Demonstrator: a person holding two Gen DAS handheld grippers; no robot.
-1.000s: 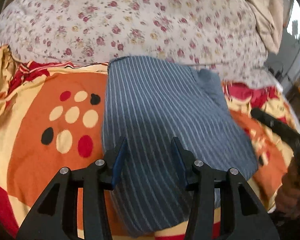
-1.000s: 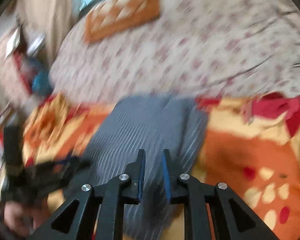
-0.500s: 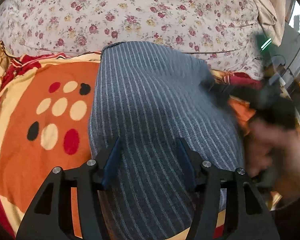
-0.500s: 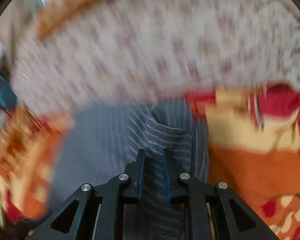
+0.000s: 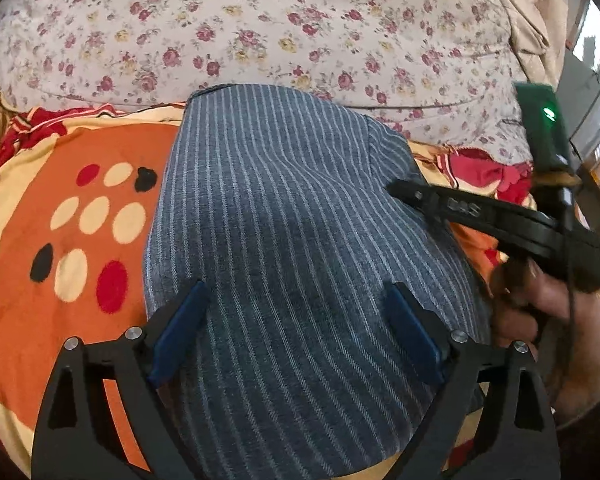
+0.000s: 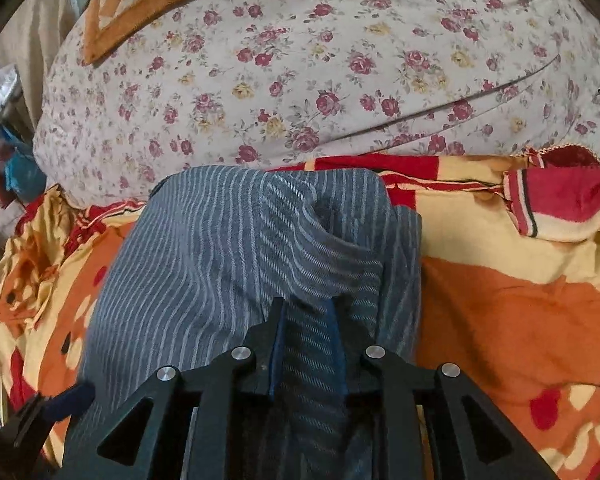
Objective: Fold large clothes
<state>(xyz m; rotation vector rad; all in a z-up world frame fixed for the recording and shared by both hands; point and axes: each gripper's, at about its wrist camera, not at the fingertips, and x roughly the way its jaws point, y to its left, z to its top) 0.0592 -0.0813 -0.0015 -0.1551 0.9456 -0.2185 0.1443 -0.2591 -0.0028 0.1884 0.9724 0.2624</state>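
While the left gripper (image 5: 296,336), its jaws just opened wide, hovers over the folded striped garment (image 5: 284,240) on the orange blanket (image 5: 32,320) near the floral sheet's (image 5: 260,32) edge, the right gripper (image 6: 308,312) pinches a raised fold, so laying it flat comes next

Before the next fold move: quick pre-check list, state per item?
1. Left gripper clear of the striped garment: ok, jaws have just been opening, wide, pads off the cloth.
2. Right gripper has cloth: ok, a fold sits between its fingers.
3. Right grip firm: cannot tell, jaws have just been opening slightly.
4. Garment flat: not ok, ridge by the right gripper.
5. Garment on the orange blanket: ok.
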